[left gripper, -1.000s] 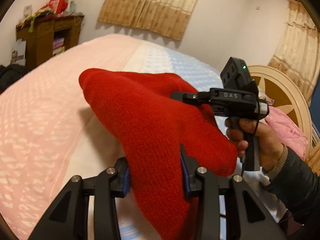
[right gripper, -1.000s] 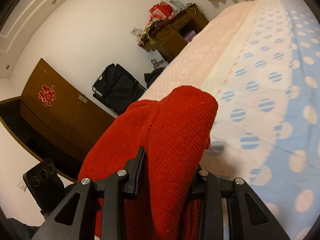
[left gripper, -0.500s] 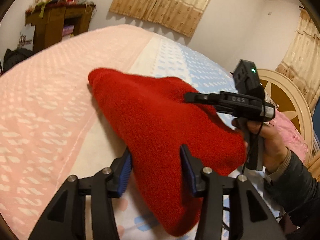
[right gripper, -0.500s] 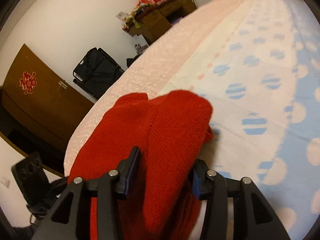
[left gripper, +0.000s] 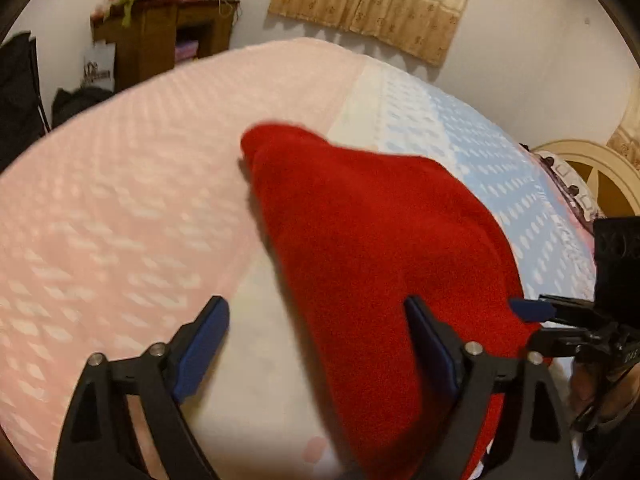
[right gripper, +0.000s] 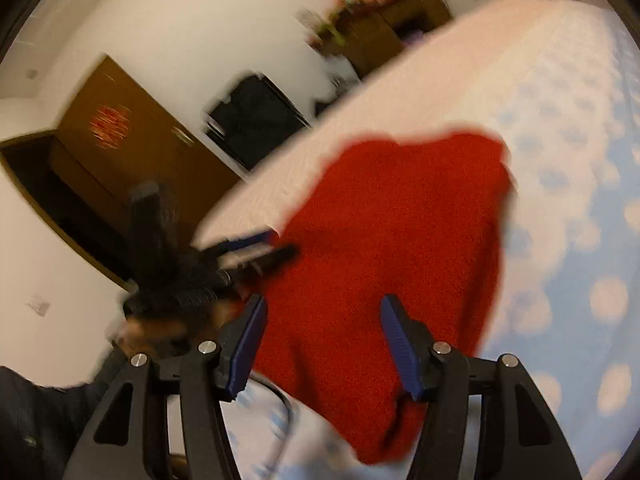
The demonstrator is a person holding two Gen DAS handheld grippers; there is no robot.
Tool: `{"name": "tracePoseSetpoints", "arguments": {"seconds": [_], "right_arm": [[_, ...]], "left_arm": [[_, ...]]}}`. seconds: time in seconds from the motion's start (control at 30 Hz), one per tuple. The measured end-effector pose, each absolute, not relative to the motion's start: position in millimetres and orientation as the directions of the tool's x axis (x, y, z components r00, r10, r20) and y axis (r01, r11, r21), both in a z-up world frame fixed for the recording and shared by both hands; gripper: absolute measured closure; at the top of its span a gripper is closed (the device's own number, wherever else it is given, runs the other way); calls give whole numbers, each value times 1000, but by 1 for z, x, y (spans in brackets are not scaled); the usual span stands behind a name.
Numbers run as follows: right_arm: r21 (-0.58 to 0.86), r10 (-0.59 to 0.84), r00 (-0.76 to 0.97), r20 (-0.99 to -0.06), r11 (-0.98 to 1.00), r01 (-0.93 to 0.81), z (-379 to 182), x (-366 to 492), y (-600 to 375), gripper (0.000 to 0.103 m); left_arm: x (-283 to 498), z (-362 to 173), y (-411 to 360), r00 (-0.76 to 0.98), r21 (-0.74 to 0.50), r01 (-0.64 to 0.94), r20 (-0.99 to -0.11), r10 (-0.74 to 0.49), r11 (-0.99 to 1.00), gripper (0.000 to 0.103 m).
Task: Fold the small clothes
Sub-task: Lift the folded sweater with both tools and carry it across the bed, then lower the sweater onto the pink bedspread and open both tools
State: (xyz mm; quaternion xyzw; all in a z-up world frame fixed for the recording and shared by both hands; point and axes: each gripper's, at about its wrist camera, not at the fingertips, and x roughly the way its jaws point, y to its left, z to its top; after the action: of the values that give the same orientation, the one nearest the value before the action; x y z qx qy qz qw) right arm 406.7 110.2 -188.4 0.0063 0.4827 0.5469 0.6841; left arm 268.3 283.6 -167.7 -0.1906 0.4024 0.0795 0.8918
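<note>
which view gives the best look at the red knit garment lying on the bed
The left wrist view: the red knit garment is only mildly blurred and its far tip and long left edge show against the bed. The right wrist view shows the garment too, but heavily motion-blurred, its lower end hidden behind the tool's frame.

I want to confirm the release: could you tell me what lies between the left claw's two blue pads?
Bare pale bedsheet; the red knitted garment touches only the right-hand pad, per the left wrist view.
</note>
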Motion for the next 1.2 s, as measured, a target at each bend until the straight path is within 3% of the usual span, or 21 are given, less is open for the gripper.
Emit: {"name": "tracePoseSetpoints", "arguments": {"seconds": [0.07,0.13,0.27,0.47,1.2], "right_arm": [[560,788,-58,-613,381,-735,-193,405,101,43],[529,776,-31,-630,399,-749,-192,401,105,43],[407,734,40,-678,420,-811,-189,382,111,43],[449,759,51,-649,436,-780,-191,388,103,43],[202,633,261,-729,562,-802,-175,357,107,43]], "left_arm": [[267,-169,282,665,-263,-296,-747,1,918,11],[266,-168,276,659,-226,-312,-751,39,923,5],[252,-161,262,659,-184,-314,-749,74,932,4],[243,-156,252,666,-119,-312,-735,128,942,4],[212,-151,238,693,-145,-272,-716,89,951,4]]}}
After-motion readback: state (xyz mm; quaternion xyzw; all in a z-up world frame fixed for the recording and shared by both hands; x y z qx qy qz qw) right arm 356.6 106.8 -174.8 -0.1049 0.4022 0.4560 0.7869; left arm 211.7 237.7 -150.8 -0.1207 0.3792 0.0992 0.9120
